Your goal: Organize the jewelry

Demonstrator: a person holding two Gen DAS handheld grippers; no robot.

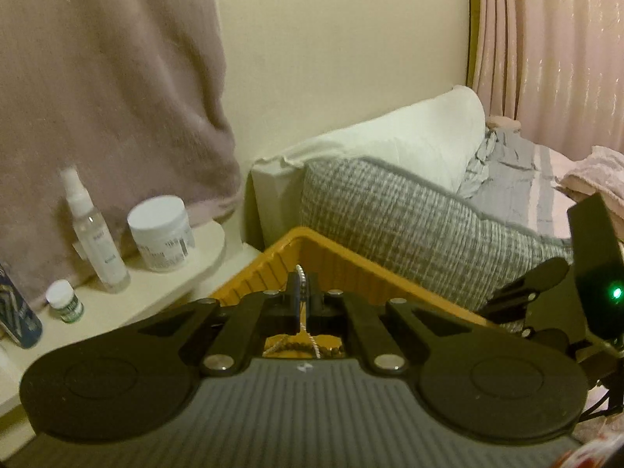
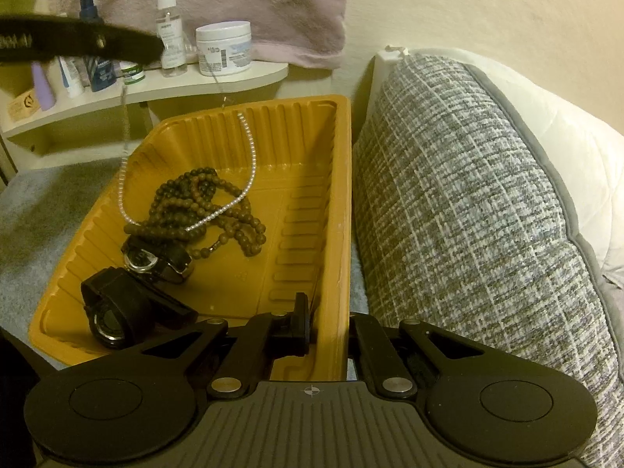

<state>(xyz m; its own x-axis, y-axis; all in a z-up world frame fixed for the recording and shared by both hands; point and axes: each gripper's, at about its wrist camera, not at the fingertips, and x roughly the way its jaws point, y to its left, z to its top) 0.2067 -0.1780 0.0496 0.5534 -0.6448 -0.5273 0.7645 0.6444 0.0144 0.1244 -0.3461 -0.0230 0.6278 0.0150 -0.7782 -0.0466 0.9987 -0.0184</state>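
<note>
My left gripper (image 1: 302,292) clenched on pearl necklace (image 2: 249,163), strand hanging into orange tray (image 2: 335,202). Right gripper (image 2: 308,323) clamped on tray's right wall; pillow (image 2: 468,214) crowds right. Brown beads (image 2: 202,210), watches (image 2: 117,312) fill near-left; clasp end blurred.

No wording is coming through clearly anywhere. The white jar (image 2: 223,48) on the far shelf (image 2: 187,85) is showing a blue-banded label with a barcode, but its print is blurring beyond reading. The clear spray bottle (image 2: 169,27) just left of it is carrying small dark lettering too fine to make out. The small green-labelled pot (image 1: 65,301) and the dark blue bottle (image 2: 93,39) farther left are bearing print that is staying illegible. A small wooden block (image 2: 23,107) at the far left end of the shelf is displaying a dark round emblem, its form unclear. A crosshair mark (image 2: 311,390) is sitting on the near grey body of the right-hand tool
</note>
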